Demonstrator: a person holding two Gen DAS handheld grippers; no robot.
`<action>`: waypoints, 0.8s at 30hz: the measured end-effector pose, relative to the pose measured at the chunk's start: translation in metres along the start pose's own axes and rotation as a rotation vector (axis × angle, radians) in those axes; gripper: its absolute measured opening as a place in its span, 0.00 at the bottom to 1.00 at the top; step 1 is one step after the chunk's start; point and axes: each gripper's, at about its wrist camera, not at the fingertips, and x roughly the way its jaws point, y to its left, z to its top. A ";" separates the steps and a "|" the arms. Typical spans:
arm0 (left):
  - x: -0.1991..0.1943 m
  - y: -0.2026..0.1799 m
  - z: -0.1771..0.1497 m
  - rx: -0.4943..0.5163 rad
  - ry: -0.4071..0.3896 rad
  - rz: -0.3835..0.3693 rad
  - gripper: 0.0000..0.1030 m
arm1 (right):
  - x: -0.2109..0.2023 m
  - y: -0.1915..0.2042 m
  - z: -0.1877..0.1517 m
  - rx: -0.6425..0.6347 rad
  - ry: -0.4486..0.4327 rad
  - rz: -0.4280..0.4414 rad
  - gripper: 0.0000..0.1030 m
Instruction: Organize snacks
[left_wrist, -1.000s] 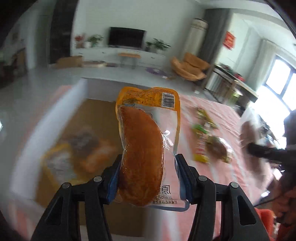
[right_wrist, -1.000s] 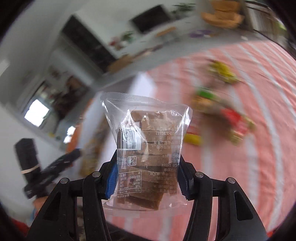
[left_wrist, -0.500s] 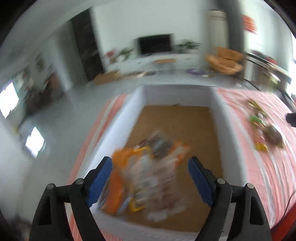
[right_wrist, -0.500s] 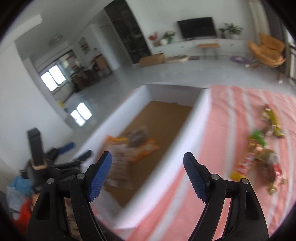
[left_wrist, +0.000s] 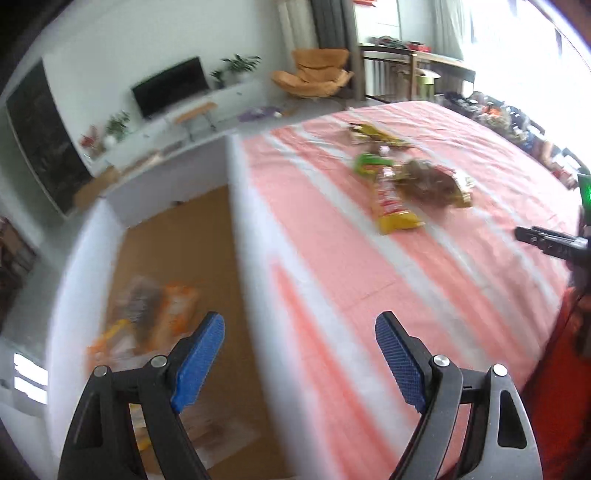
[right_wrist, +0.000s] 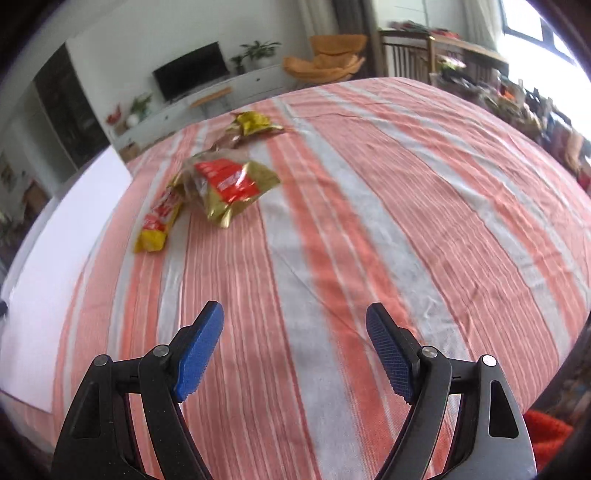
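My left gripper (left_wrist: 300, 325) is open and empty, above the right wall of a white box (left_wrist: 240, 206) with a brown floor. Several snack packets (left_wrist: 155, 314) lie blurred in the box at its near left. My right gripper (right_wrist: 294, 314) is open and empty over the striped tablecloth (right_wrist: 369, 221). A pile of snacks lies on the cloth: a yellow and red long packet (left_wrist: 391, 206) (right_wrist: 159, 221), a gold and red bag (right_wrist: 229, 184), a brown bag (left_wrist: 428, 181), a green packet (left_wrist: 369, 162) and a yellow packet (right_wrist: 255, 123) at the far end.
The right gripper's tip (left_wrist: 546, 240) shows at the right edge of the left wrist view. The box's white wall (right_wrist: 66, 236) runs along the left of the right wrist view. A living room with a TV and an orange chair lies beyond the table.
Both grippers have let go of their packets into the box and opened. Both have since swung right, away from the box toward the snack pile on the cloth.
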 end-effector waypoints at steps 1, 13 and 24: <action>0.003 -0.007 0.004 0.000 0.009 -0.004 0.81 | -0.008 -0.002 -0.002 0.004 -0.028 0.017 0.80; -0.019 -0.025 0.027 -0.266 -0.156 0.141 0.80 | -0.011 -0.030 -0.007 0.028 -0.055 0.020 0.80; -0.010 -0.142 0.041 -0.092 -0.137 -0.185 1.00 | -0.029 -0.070 -0.005 0.223 -0.139 -0.009 0.80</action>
